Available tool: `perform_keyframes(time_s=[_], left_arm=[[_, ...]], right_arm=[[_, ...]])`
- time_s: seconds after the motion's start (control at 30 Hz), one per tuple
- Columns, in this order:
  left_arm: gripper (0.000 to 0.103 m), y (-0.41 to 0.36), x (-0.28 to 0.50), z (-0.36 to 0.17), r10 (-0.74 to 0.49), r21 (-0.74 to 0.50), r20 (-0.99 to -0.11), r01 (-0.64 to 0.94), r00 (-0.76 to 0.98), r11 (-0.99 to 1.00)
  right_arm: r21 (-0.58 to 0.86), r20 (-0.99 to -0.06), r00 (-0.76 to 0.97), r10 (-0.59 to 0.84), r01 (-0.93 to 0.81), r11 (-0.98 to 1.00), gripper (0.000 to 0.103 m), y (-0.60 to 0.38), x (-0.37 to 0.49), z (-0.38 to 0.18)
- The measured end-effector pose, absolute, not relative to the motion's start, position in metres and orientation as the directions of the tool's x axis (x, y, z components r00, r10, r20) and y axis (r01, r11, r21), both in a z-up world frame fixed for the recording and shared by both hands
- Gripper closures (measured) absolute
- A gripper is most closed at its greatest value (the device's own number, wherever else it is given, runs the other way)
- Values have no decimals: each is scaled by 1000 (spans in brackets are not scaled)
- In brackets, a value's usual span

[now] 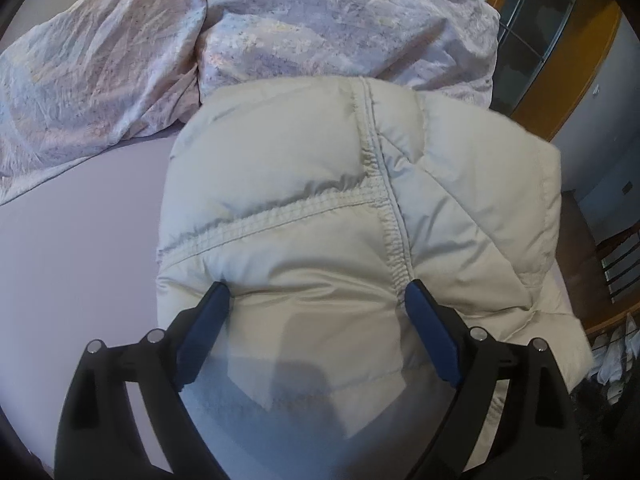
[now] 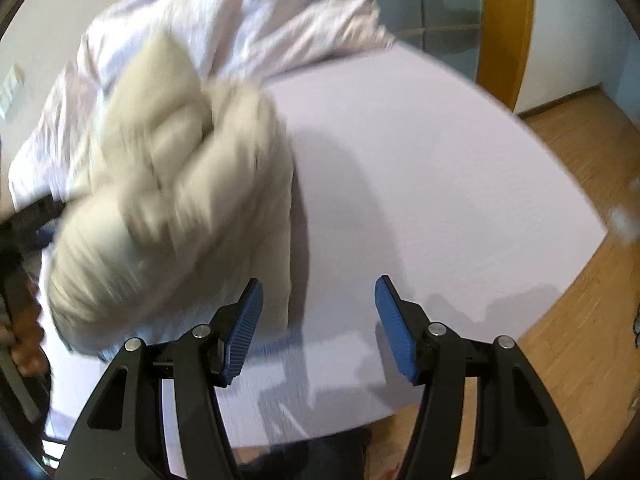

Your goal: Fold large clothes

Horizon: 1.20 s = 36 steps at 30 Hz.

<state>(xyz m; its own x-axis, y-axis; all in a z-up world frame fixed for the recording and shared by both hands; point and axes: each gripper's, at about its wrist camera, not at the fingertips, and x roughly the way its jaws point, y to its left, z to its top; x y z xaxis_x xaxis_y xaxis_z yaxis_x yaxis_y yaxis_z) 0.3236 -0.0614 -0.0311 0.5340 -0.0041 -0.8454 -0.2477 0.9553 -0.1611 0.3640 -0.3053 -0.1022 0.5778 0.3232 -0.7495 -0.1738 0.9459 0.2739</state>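
A cream puffy jacket lies folded into a thick bundle on the lavender bed sheet. My left gripper points down at its near end, jaws wide. The blue fingertips dent the padded top on either side of a bulge, without pinching it. In the right wrist view the jacket is a blurred mound on the left. My right gripper hovers open over bare sheet just right of it, with nothing between its pads. A person's hand shows at the left edge.
A crumpled floral duvet is heaped behind the jacket. The bed's edge curves round on the right above a wooden floor. A wood-framed glass door and a dark chair stand beside the bed.
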Motion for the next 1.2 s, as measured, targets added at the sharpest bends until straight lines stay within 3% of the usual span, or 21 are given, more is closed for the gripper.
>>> perform_keyframes(time_s=[0.17,0.3,0.77,1.2], left_arm=[[14,-38,313,-14,-47,-231,-827,-262,561,937],[14,-22,312,-3,-27,-229,-813,-277,581,933],[14,5,316,-5,19,-198,-826,-321,564,926],[14,-8,334,-6,42,-168,-805,-295,592,941]], right_arm=[[275,-651,658,378,-260,926,43,-296,372,-45],[264,-634,636,440,-358,896,43,-264,385,-22],[229,-655,528,540,-542,808,43,-156,411,-12],[141,-728,525,440,-514,846,47,-140,448,-56]])
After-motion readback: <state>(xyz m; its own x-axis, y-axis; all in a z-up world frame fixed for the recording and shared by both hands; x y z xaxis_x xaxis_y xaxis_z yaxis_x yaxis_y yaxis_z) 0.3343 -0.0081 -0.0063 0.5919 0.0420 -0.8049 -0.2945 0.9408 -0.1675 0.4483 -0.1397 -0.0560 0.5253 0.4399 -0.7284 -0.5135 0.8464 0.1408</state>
